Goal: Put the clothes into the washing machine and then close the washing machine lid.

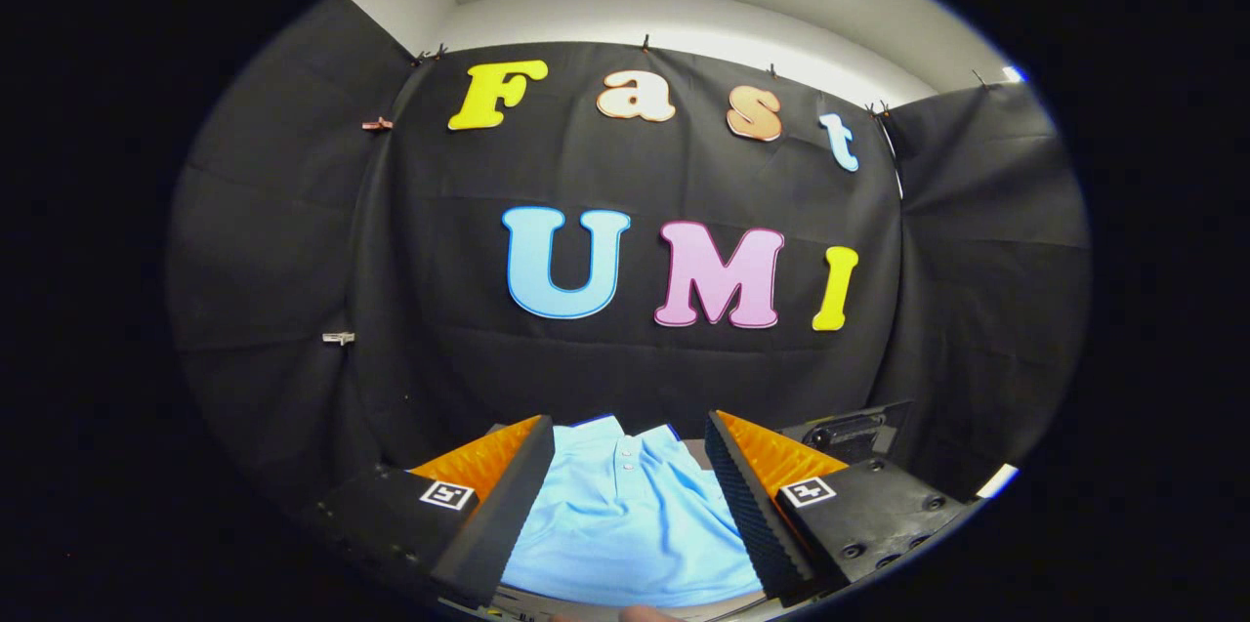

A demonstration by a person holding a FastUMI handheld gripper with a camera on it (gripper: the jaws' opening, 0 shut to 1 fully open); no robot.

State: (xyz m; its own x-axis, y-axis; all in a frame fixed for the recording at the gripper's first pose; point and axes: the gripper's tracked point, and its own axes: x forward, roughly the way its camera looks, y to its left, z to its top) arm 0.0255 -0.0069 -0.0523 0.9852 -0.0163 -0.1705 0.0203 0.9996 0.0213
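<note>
A light blue polo shirt [625, 515] with a buttoned collar lies flat below and ahead of my gripper [630, 436]. The shirt shows in the gap between my two fingers, which stand wide apart above it without touching it. The gripper is open and holds nothing. A dark panel [850, 429], possibly part of the washing machine, sits beyond my right finger; I cannot tell more of it.
The black cloth wall [625, 358] of the booth stands close behind the shirt. A pale surface [695, 448] shows past the shirt's far edge. A white strip [996, 481] shows at the far right.
</note>
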